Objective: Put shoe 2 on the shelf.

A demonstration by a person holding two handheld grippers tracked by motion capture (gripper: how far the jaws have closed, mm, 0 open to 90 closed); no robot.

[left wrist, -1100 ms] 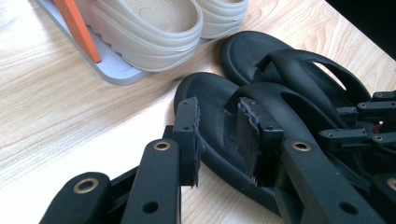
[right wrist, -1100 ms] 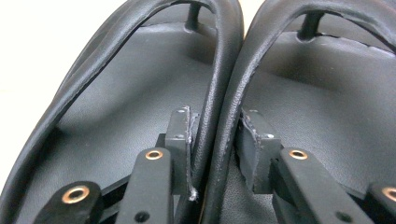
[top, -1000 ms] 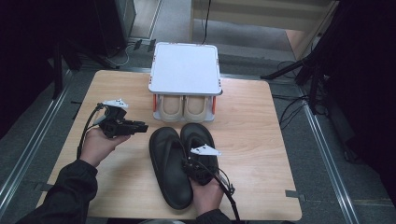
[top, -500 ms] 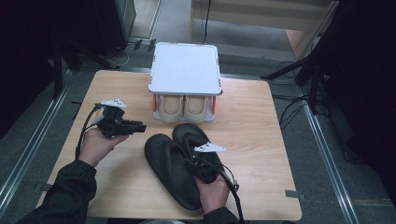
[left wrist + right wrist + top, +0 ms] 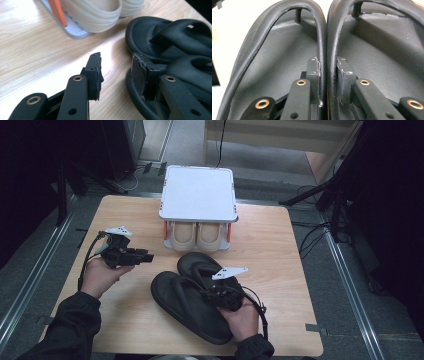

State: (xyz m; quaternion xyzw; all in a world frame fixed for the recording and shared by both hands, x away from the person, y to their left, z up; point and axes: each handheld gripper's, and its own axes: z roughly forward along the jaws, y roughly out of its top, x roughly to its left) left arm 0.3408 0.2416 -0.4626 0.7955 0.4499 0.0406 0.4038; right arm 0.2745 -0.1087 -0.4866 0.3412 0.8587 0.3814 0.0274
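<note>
Two black flip-flop sandals [image 5: 187, 302] lie side by side on the wooden table [image 5: 280, 240], toes turned toward the left. My right gripper [image 5: 220, 295] is shut on their two inner straps [image 5: 323, 37], pinched together between its pads, and its jaws tightened a moment ago. In the right gripper view the jaws [image 5: 327, 67] press both straps from either side. My left gripper [image 5: 147, 257] hovers left of the sandals, pointing at them. Its jaws have just been opening, and nothing sits between them [image 5: 116, 68]. The sandals [image 5: 175, 37] lie just beyond its right finger.
A white two-level shoe rack [image 5: 198, 192] with orange posts [image 5: 57, 11] stands at the table's far edge, with a beige pair of sandals [image 5: 197, 236] under its top. Bare wood lies to the right of the black sandals. Cables and dark stands surround the table.
The right gripper has risen a little and swung the black sandals so their toes point left, nearer the rack. The left gripper's jaws have spread wider.
</note>
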